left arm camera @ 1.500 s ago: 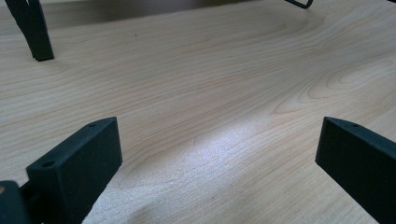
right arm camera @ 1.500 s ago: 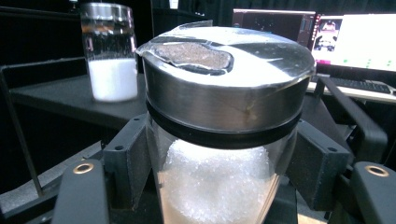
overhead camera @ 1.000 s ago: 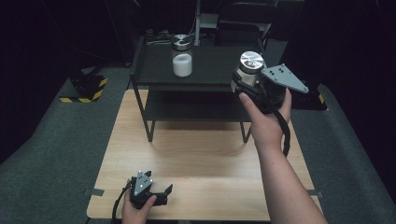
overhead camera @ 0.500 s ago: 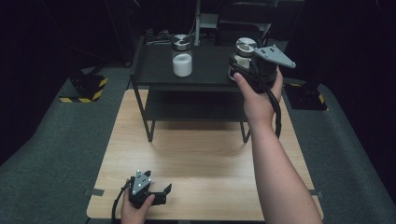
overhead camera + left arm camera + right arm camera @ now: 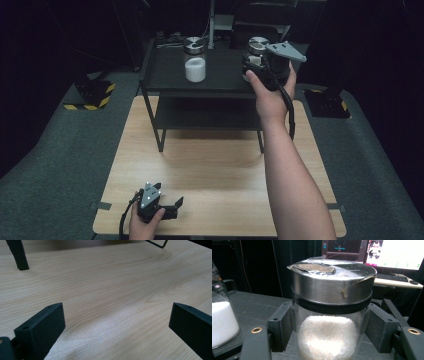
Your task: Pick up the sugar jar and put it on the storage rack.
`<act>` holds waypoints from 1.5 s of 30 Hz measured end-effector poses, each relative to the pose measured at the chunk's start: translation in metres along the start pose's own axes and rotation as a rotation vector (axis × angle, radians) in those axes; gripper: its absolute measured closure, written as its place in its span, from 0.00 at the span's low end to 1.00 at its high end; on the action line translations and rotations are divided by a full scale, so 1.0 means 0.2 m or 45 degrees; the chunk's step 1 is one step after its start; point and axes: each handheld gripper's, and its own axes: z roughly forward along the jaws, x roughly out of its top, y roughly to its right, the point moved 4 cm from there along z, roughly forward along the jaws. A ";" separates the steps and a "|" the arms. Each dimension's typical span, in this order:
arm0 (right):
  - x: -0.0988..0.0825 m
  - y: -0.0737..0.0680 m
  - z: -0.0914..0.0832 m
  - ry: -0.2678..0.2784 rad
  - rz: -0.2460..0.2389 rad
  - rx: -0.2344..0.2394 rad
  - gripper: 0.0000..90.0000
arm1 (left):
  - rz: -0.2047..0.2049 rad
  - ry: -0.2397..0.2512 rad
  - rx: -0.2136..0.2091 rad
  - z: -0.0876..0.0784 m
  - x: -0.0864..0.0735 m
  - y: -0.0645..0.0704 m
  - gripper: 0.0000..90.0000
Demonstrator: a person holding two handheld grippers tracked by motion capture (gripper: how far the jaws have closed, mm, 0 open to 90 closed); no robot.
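Note:
My right gripper (image 5: 255, 62) is shut on a glass jar (image 5: 329, 315) with a metal lid and white grains inside, holding it over the right part of the black shelf's top (image 5: 225, 67). The jar (image 5: 257, 50) stands upright between the black pads (image 5: 280, 325). A second glass jar (image 5: 195, 59) with a metal lid and white grains stands on the shelf top to the left; its side (image 5: 223, 320) also appears at the left edge of the right gripper view. My left gripper (image 5: 172, 207) rests on the wooden table (image 5: 210, 165) near its front left edge, jaws open with nothing between them (image 5: 117, 322).
The black two-level shelf stands at the far end of the wooden table, its legs (image 5: 160, 132) on the tabletop. Grey floor mats surround the table. Monitors and a keyboard (image 5: 392, 277) sit behind the shelf. A yellow-black striped base (image 5: 92, 97) lies at the left.
My right hand has carried the jar leftward and farther back, from beyond the shelf's right edge to over its top. The left gripper has stayed where it was.

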 end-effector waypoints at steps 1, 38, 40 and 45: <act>0.00 0.00 0.00 0.001 0.002 0.000 0.34 | -0.003 -0.002 0.000 0.00 0.00 0.00 0.01; -0.05 0.00 -0.05 0.090 -0.041 0.034 0.00 | 0.005 0.002 0.004 0.00 0.00 0.01 0.01; -0.06 0.00 -0.06 0.086 -0.034 0.034 0.00 | 0.005 -0.001 0.005 0.00 0.00 0.01 0.01; -0.10 0.03 -0.11 0.110 -0.012 0.071 0.00 | 0.001 -0.006 0.004 0.00 0.00 0.00 0.01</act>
